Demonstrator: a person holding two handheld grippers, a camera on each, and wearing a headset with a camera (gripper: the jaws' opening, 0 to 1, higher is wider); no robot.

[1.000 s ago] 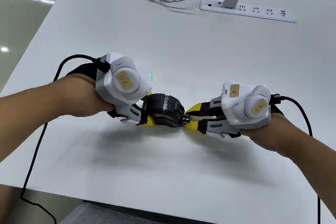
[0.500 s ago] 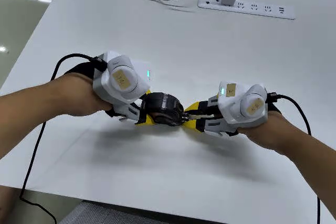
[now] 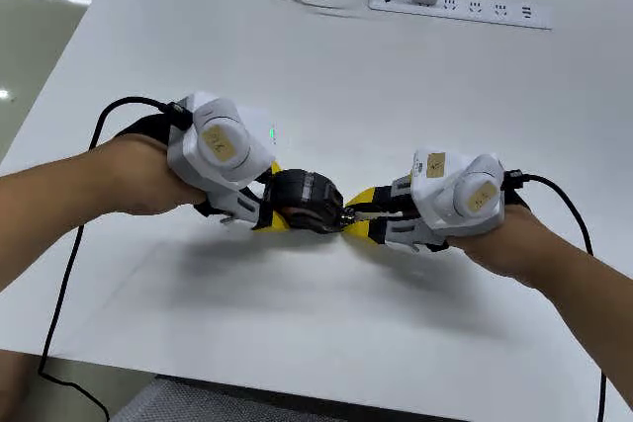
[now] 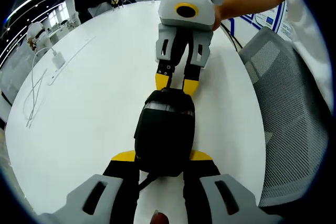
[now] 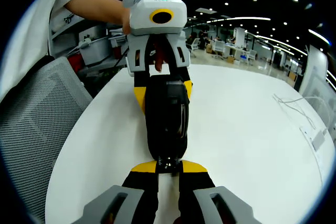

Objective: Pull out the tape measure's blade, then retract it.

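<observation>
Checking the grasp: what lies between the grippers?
The black tape measure, in the head view: left gripper grips its case, right gripper pinches its tip.

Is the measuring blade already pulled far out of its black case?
No: in the head view the right gripper pinches the blade hook right at the tape measure, with no length of blade between them.

Rig: left hand-held gripper (image 3: 277, 201), right hand-held gripper (image 3: 358, 216). Both have white rounded housings, tan stickers, yellow-tipped black jaws. Black cable (image 3: 129, 100) off each. Short white sleeve (image 5: 42, 14).
</observation>
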